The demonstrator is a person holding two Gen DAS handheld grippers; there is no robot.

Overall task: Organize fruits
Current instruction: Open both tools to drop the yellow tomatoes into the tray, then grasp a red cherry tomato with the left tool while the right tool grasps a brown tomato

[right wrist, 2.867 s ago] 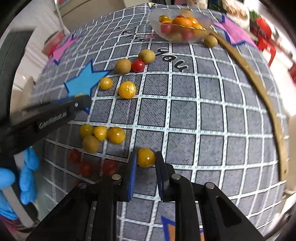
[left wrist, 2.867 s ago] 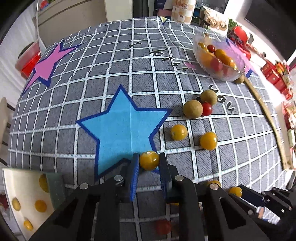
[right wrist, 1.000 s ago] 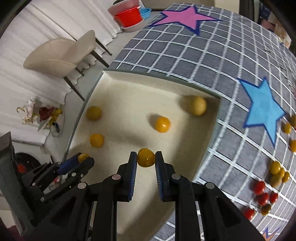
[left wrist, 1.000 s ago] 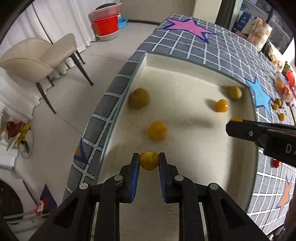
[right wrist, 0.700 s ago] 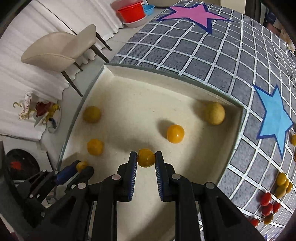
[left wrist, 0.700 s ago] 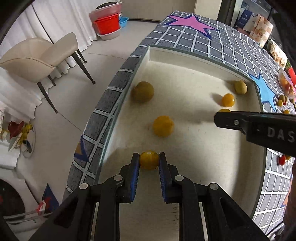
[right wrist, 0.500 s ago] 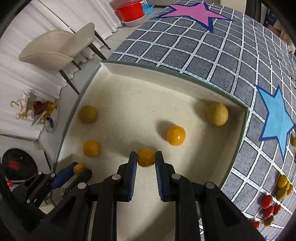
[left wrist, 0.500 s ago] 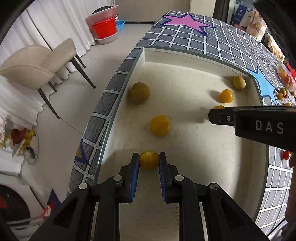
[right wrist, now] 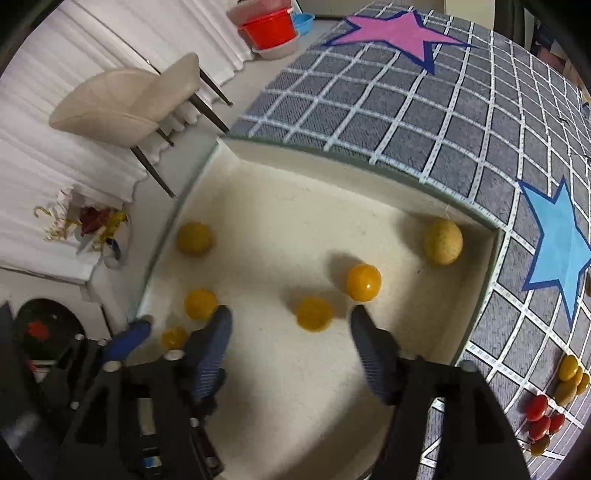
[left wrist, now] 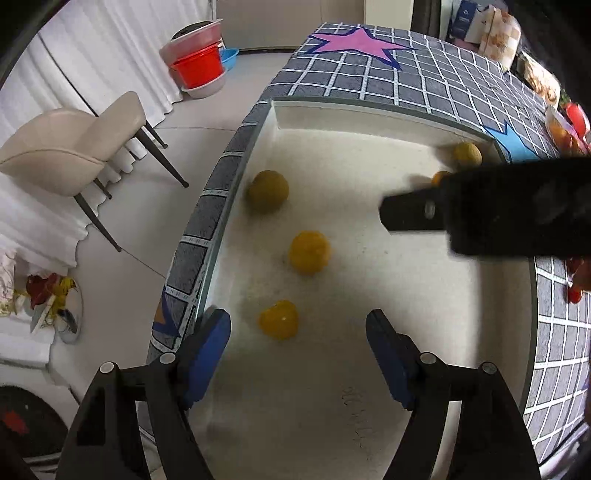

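A cream tray sits at the table's corner; it also shows in the right wrist view. My left gripper is open over it, and a yellow tomato lies loose between its fingers. My right gripper is open too, with a yellow tomato lying free between its fingers. Several more yellow fruits lie in the tray, such as one yellow tomato and a duller round fruit. The right gripper's body crosses the left wrist view.
The table has a grey grid cloth with a pink star and a blue star. Red and yellow tomatoes lie on the cloth at the right. A beige chair and red basin stand on the floor beyond the edge.
Both grippers have opened and let go of their yellow tomatoes, which now lie on the tray floor. Before that, both carried them from the cloth to the tray.
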